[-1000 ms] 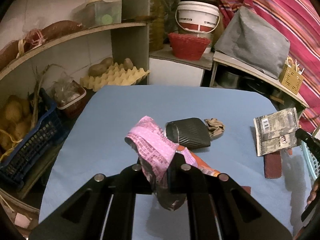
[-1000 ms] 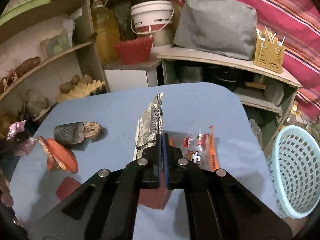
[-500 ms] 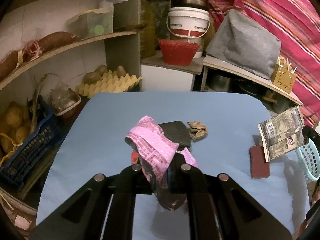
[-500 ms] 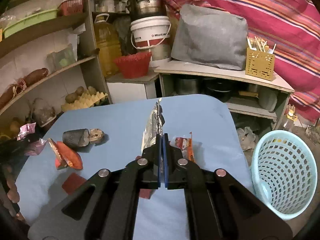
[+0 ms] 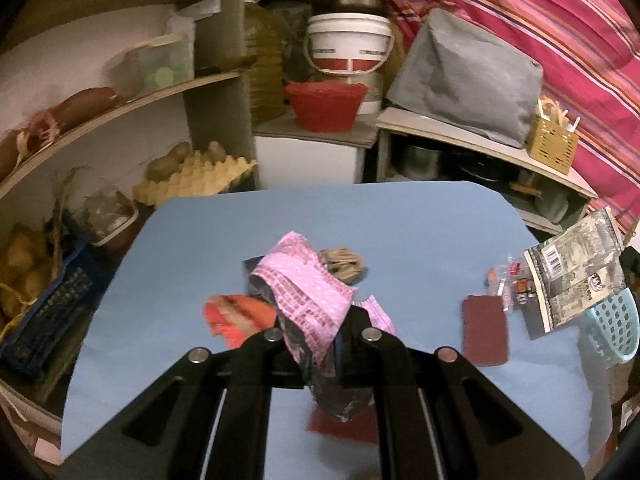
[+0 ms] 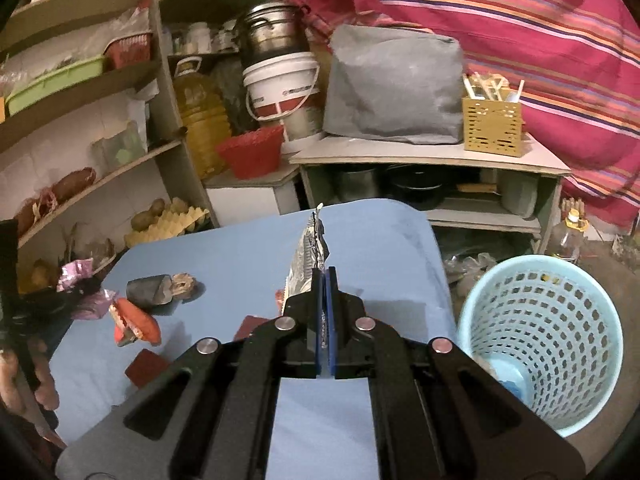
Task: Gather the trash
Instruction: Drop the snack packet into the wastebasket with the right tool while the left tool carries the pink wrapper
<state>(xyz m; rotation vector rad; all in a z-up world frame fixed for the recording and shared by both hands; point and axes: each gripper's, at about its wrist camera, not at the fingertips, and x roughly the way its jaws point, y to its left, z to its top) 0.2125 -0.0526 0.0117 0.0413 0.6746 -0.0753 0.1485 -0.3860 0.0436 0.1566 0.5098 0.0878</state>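
Both tongs are carrying loads clear of the blue table (image 6: 248, 256): left gripper (image 5: 316, 332) is pinching a pink wrapper (image 5: 308, 292), right gripper (image 6: 325, 280) is clamping a foil packet (image 6: 310, 256) edge-on, with the basket (image 6: 544, 340) sitting just right of it for dropping.

Table top (image 5: 400, 232): was plain light blue.
Crumpled plastic wrapper (image 5: 308, 292): was pink with small white dots and dark pink print blocks; its inner side looked dark.
Flat foil packet (image 5: 576, 276): was grey and black with white print and a barcode; seen edge-on from the right wrist (image 6: 310, 264) it showed silver.
Perforated plastic basket (image 6: 544, 344): was pale turquoise.
Glossy snack wrapper (image 6: 136, 320): was orange-red.
Rectangular pad (image 5: 485, 330): was dark maroon.
Rolled piece (image 6: 148, 290): was dark grey.
Crumpled paper ball (image 5: 344, 264): was brown.
Draped cloth (image 6: 520, 20): was magenta with orange, pink and purple stripes.
Plastic bucket (image 5: 348, 46): was white with a red band.
Woven bowl (image 5: 325, 106): was red.
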